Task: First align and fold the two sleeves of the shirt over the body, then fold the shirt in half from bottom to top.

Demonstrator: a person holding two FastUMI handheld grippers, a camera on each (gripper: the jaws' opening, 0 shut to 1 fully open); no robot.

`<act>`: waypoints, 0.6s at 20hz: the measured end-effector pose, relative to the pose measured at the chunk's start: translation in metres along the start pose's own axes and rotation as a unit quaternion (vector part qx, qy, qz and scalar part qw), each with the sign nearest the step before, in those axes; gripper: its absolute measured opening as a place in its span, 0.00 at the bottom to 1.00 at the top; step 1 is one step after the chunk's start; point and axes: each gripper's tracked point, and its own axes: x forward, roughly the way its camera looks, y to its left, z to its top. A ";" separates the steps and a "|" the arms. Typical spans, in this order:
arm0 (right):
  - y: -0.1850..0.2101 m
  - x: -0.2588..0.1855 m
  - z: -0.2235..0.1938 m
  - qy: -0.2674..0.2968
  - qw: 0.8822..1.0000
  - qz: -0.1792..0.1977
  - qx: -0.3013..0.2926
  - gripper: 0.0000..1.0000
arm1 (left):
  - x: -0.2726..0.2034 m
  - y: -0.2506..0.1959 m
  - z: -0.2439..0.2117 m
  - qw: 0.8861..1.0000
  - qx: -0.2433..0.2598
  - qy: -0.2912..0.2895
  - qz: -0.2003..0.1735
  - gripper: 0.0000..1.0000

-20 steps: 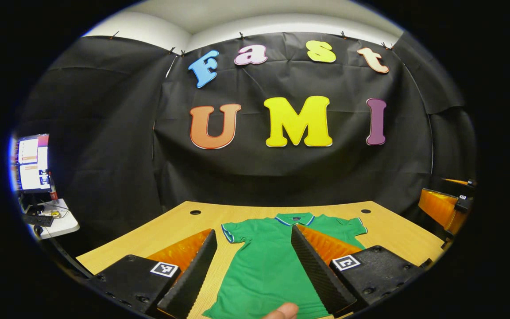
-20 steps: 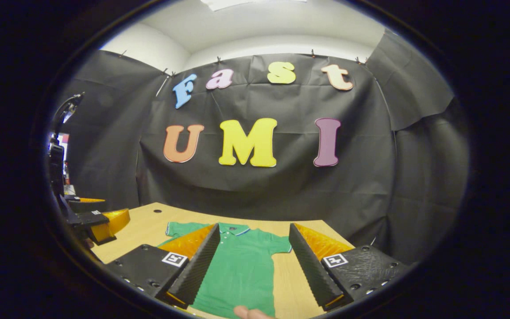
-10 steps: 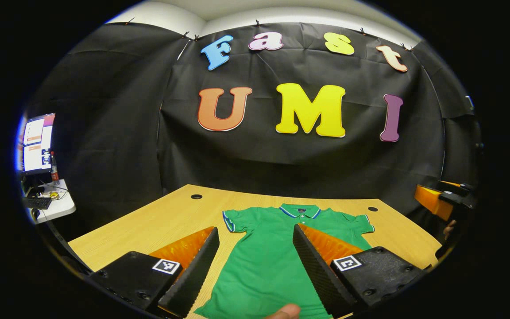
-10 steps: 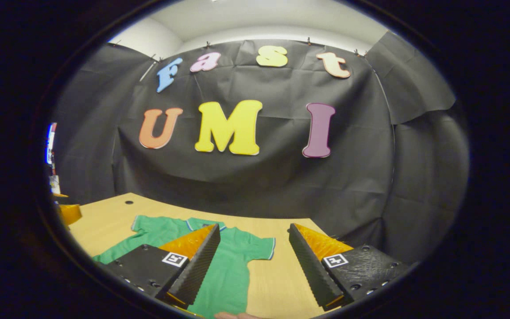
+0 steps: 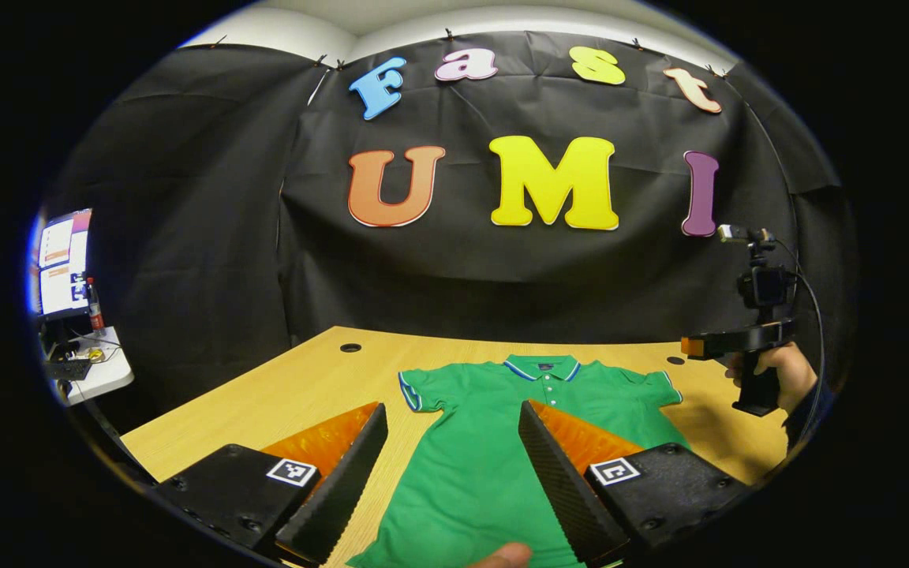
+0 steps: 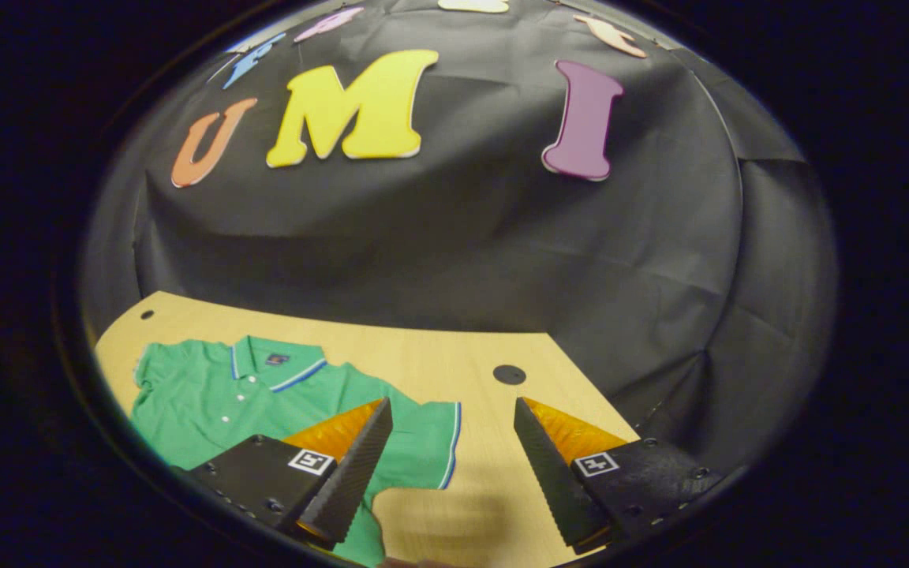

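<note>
Across the middle of the table (image 5: 297, 386) a green shirt (image 5: 494, 450) is laid flat, face up, with its collar (image 5: 541, 368) toward the black wall at twelve o'clock and its hem toward six o'clock. Both short sleeves are spread out to the sides, one sleeve (image 5: 417, 390) at about ten o'clock of the body in the left gripper view, the other (image 6: 431, 442) seen in the right gripper view just beside that gripper's near finger. No fold is seen anywhere on the shirt, so the task is judged to be at its very start: both sleeves are yet to be turned over the body, and the bottom-to-top fold is also left to do.

The left gripper (image 5: 450, 473) is held above the lower half of the shirt with its jaws wide apart and nothing between them. The right gripper (image 6: 450, 465) is held above the bare table at the edge of the sleeve, jaws likewise spread and empty. It is also seen in the left gripper view at three o'clock, carried in a hand (image 5: 782, 371).
</note>
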 end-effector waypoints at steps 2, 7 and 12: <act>-0.005 0.030 -0.022 0.037 0.999 -0.010 -0.005 0.95 | 0.005 0.002 -0.007 1.000 0.007 0.011 0.006 1.00; -0.004 0.074 -0.064 0.106 0.994 0.014 0.031 0.95 | 0.016 0.004 -0.019 1.000 -0.003 0.028 0.005 1.00; -0.005 0.084 -0.075 0.134 0.987 0.034 0.082 0.87 | 0.023 0.008 -0.030 0.999 -0.005 0.047 0.016 1.00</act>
